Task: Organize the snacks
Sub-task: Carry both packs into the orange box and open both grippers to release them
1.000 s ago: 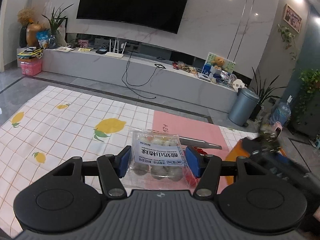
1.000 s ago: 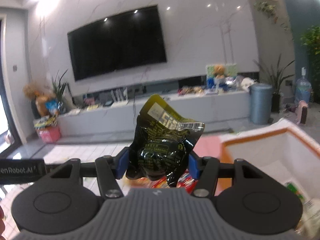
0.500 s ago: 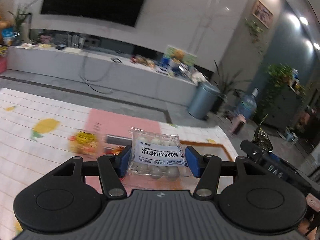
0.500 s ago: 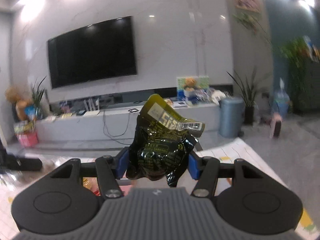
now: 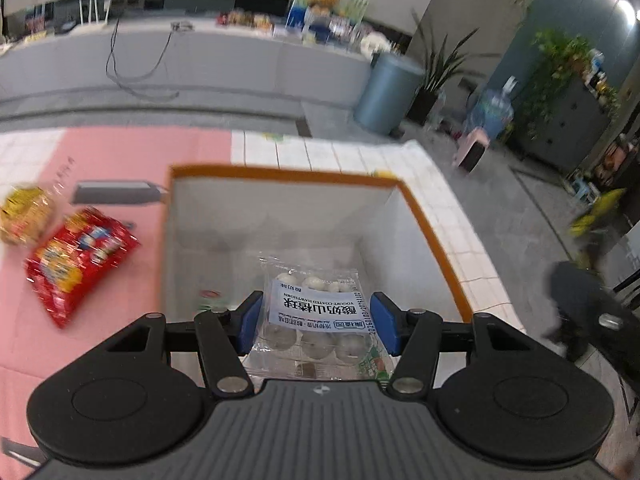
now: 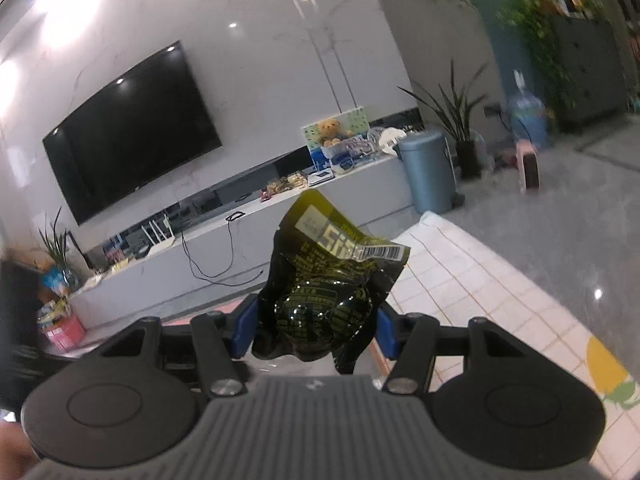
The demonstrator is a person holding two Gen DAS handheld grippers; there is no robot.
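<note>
L gripper (image 5: 316, 322) clamps 1 clear pack of white yogurt balls (image 5: 316, 312) over the orange-rimmed white box (image 5: 436, 232). R gripper (image 6: 314, 330) clamps 1 glossy black-yellow pouch (image 6: 324, 292). On mat: 1 red bag (image 5: 76, 260), 1 yellow pack (image 5: 24, 214).

A home living room — wall-mounted television (image 6: 132, 132), long media console (image 6: 248, 236), potted plant (image 6: 456, 120).
</note>
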